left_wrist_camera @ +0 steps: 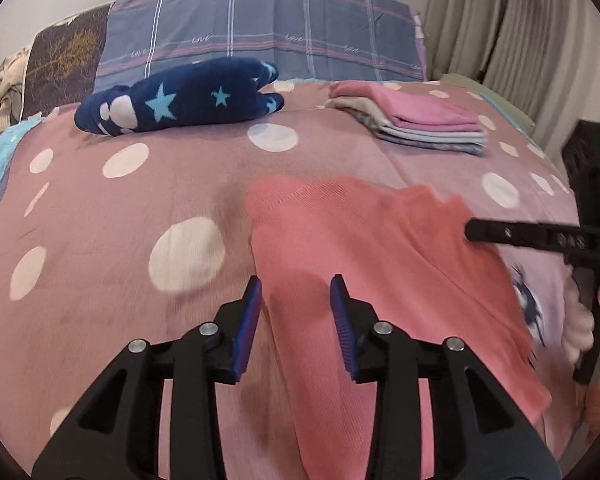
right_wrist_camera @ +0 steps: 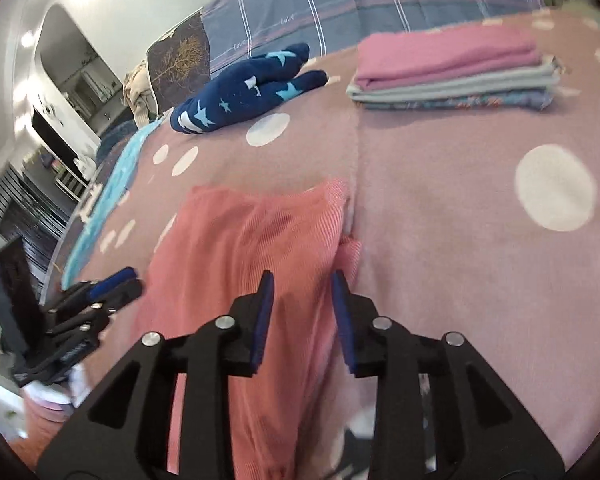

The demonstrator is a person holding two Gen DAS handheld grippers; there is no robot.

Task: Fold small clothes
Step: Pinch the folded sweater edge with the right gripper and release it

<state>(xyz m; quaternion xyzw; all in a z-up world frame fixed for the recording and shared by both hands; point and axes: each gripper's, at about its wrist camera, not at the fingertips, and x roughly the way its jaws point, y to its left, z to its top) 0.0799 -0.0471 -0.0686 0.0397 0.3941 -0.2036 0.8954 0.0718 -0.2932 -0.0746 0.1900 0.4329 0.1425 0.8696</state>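
A salmon-pink ribbed garment (left_wrist_camera: 360, 248) lies flat on the dotted mauve bedspread (left_wrist_camera: 100, 240). My left gripper (left_wrist_camera: 296, 284) hovers open over the garment's left part, with cloth seen below the gap but not pinched. In the right wrist view the same garment (right_wrist_camera: 252, 240) lies under my right gripper (right_wrist_camera: 302, 280), which is open above the garment's right edge. The right gripper (left_wrist_camera: 474, 231) also reaches in from the right side of the left wrist view, over the garment's far corner. The left gripper (right_wrist_camera: 128, 280) shows at the left of the right wrist view.
A stack of folded clothes (left_wrist_camera: 424, 124) with a pink piece on top sits at the back right. A navy star-patterned soft item (left_wrist_camera: 180, 98) lies at the back left. Plaid pillows (left_wrist_camera: 260, 28) line the headboard. A curtain (left_wrist_camera: 520, 40) hangs to the right.
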